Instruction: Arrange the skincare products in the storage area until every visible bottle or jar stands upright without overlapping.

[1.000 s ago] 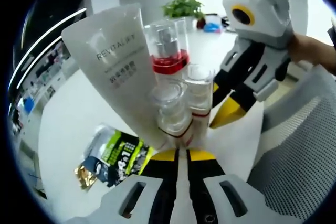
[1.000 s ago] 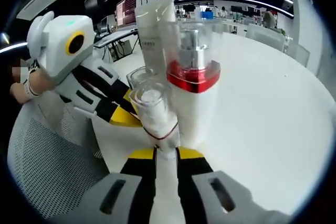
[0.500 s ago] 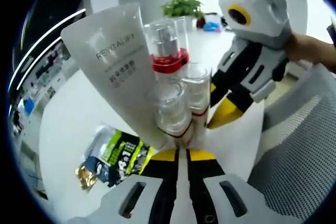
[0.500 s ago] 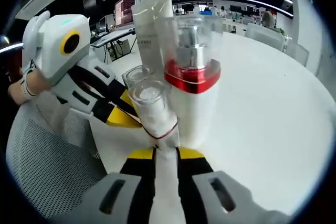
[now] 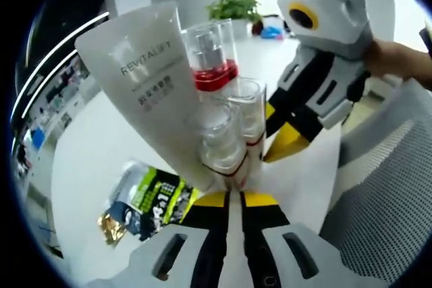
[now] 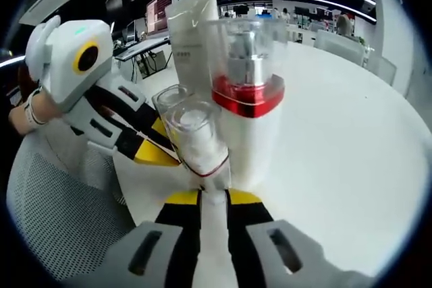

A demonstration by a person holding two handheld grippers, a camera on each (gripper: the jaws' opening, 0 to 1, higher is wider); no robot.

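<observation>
A: How is the left hand-held gripper (image 5: 227, 197) set?
B: Its jaws are pressed on the base of a small clear-capped bottle (image 5: 219, 141). The right hand-held gripper (image 6: 210, 199) is likewise clamped low on the second small bottle (image 6: 196, 141).

A: And where are the products found?
B: On the white worktop (image 6: 337, 133), bunched tight: the two small bottles touching, the red-collared pump bottle (image 6: 246, 92) just behind, the white tube (image 5: 152, 92) leaning against them. A snack packet (image 5: 145, 204) is seen lying flat nearby.

A: What is needed for the step?
B: Probably, the small bottles should be drawn apart slowly and kept vertical, so the leaning tube is not toppled.
</observation>
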